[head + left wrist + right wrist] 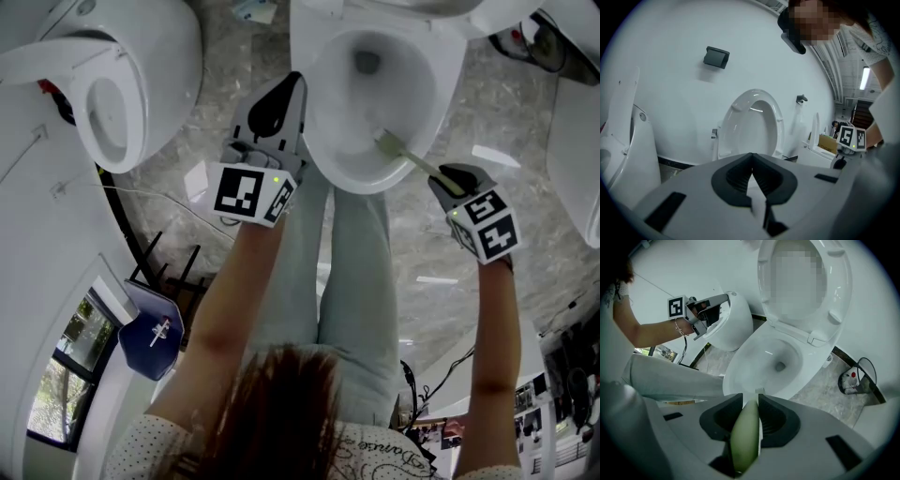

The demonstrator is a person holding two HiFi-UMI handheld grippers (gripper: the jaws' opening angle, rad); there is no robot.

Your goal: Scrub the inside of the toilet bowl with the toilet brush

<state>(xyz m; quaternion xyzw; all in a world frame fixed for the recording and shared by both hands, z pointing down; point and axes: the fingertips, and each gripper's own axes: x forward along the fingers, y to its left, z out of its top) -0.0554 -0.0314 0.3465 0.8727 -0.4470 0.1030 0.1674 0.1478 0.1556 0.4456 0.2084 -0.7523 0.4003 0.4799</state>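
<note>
A white toilet bowl point(427, 112) stands open below me, its lid point(801, 273) raised against the wall. My right gripper point(452, 178) is shut on the pale green handle of the toilet brush point(412, 157). The brush head point(384, 141) rests on the near inner wall of the bowl. In the right gripper view the handle point(745, 437) runs out between the jaws to the brush head point(760, 390) at the bowl's near rim. My left gripper point(277, 105) hovers beside the bowl's left rim, jaws together, holding nothing. Its own view faces the raised lid point(754, 124).
A second toilet point(112, 103) stands to the left. Another white fixture point(577, 141) is at the right edge. A small item with a red button and a cable point(851, 380) lies on the marble floor point(187, 37) right of the bowl. The person's legs point(347, 272) stand before the bowl.
</note>
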